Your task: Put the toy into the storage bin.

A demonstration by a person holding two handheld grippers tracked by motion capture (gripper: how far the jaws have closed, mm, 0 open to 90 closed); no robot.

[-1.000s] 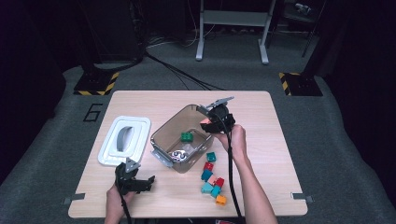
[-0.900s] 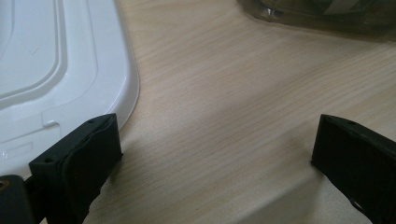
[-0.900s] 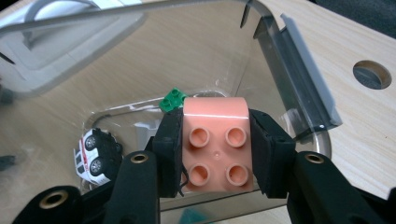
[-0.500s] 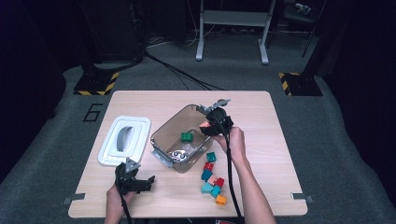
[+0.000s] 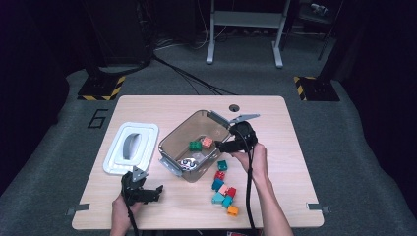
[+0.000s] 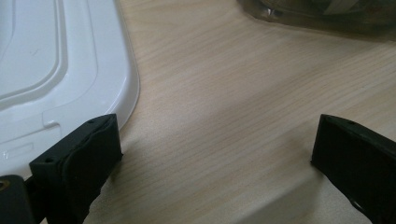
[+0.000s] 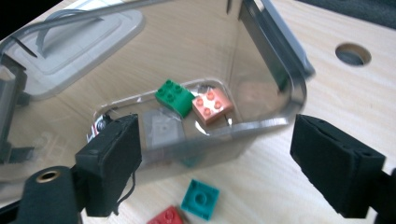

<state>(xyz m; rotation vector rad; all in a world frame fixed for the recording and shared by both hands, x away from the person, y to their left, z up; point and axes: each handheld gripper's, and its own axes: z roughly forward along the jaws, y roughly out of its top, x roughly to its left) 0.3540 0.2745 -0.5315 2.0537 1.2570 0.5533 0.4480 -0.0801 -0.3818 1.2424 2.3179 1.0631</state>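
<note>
A smoky clear bin (image 5: 173,147) stands mid-table; inside it lie a green brick (image 5: 195,145) and a salmon brick (image 5: 207,142) side by side. In the right gripper view the green brick (image 7: 173,96) and the salmon brick (image 7: 212,105) show through the bin wall (image 7: 275,70). My right gripper (image 5: 227,145) hovers at the bin's right rim, open and empty (image 7: 219,154). Loose bricks (image 5: 223,189) lie on the table near the person's right forearm, among them a teal brick (image 7: 200,198). My left gripper (image 5: 146,187) rests open near the front edge (image 6: 215,154).
A white lid (image 5: 132,147) lies left of the bin, and its corner (image 6: 56,70) is close to my left jaw. A round hole (image 5: 234,107) sits in the table behind the bin. Cables trail from both grippers toward the person.
The right gripper has drawn back from above the bin toward its right rim. A salmon brick now lies in the bin beside the green one. The left gripper has not moved.
</note>
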